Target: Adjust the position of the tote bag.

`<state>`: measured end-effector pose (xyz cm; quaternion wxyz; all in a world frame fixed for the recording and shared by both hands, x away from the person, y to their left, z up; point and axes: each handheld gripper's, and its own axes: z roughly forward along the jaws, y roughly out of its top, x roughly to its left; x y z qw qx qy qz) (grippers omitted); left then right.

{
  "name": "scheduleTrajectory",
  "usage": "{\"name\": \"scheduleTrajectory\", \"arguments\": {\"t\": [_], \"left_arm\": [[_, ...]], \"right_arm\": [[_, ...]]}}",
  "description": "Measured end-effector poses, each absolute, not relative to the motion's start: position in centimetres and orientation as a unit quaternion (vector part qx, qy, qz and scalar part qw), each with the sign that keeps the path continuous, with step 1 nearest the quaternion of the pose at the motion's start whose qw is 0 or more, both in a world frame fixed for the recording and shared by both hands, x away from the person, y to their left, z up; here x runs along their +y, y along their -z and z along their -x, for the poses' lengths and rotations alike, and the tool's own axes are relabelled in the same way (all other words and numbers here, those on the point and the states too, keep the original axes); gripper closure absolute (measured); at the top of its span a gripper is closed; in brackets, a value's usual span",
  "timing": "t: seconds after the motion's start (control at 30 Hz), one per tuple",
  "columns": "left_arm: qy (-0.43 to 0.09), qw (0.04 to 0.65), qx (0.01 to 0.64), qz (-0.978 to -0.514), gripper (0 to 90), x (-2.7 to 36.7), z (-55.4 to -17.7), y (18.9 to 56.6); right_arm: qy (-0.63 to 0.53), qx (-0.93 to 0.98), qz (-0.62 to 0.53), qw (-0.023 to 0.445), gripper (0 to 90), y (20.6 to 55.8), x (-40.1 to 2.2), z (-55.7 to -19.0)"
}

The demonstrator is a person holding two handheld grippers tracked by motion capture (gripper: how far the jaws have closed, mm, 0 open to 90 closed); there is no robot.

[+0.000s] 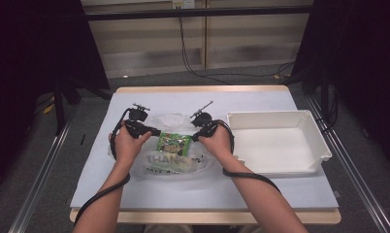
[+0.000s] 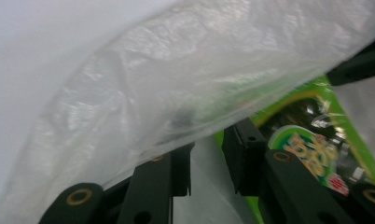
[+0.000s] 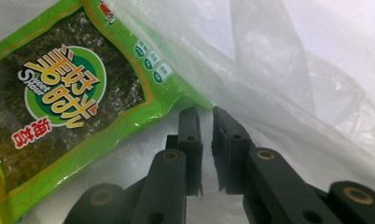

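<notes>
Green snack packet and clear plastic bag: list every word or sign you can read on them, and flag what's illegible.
"Sweet & Sour" on the green snack packet, a guess, since the print is small and warped.
Big yellow and small red characters on it: seen, not read.
Three small round signs near its edge: too small.
"THAN..." and "HAVE A..." on the clear plastic bag: rest hidden.

Crinkly clear plastic bag (image 1: pixel 178 162), glossy green packet (image 1: pixel 173 143).

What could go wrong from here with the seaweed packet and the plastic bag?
1. The right claw pinches only thin film of the plastic bag; it could slip or tear.
2. The left claw has a gap between its pads, so the bag mouth may fall shut on the green seaweed packet.
</notes>
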<state>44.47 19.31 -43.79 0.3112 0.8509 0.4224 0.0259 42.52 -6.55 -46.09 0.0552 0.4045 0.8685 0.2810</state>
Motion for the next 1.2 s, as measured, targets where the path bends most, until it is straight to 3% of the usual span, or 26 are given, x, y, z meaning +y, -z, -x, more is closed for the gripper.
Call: {"name": "scheduleTrajectory", "arguments": {"t": [0.13,0.33,0.47,0.73,0.97,1.2], "left_arm": [[-0.005,0.31,0.427,-0.849,59.6,18.9,-43.9,44.0],[0.02,0.297,0.429,-0.853,57.2,18.5,-43.8,45.4],[0.042,0.299,0.434,-0.849,65.9,18.3,-43.7,46.2],[0.021,0.286,0.402,-0.87,84.9,18.2,-43.1,45.3],[-0.01,0.33,0.413,-0.849,88.4,19.2,-41.8,44.1],[-0.027,0.342,0.406,-0.847,88.6,19.6,-41.3,42.9]], "right_arm": [[-0.28,0.868,-0.407,0.054,81.0,46.1,-6.5,-42.3],[-0.279,0.87,-0.403,0.055,80.6,46.0,-6.5,-42.2],[-0.279,0.871,-0.4,0.056,80.5,46.1,-6.6,-42.3],[-0.273,0.872,-0.404,0.05,79.3,46.3,-6.6,-42.3],[-0.264,0.882,-0.389,0.048,70.1,45.7,-6.7,-42.0],[-0.286,0.879,-0.379,0.031,52.9,44.2,-6.6,-40.8]]}}
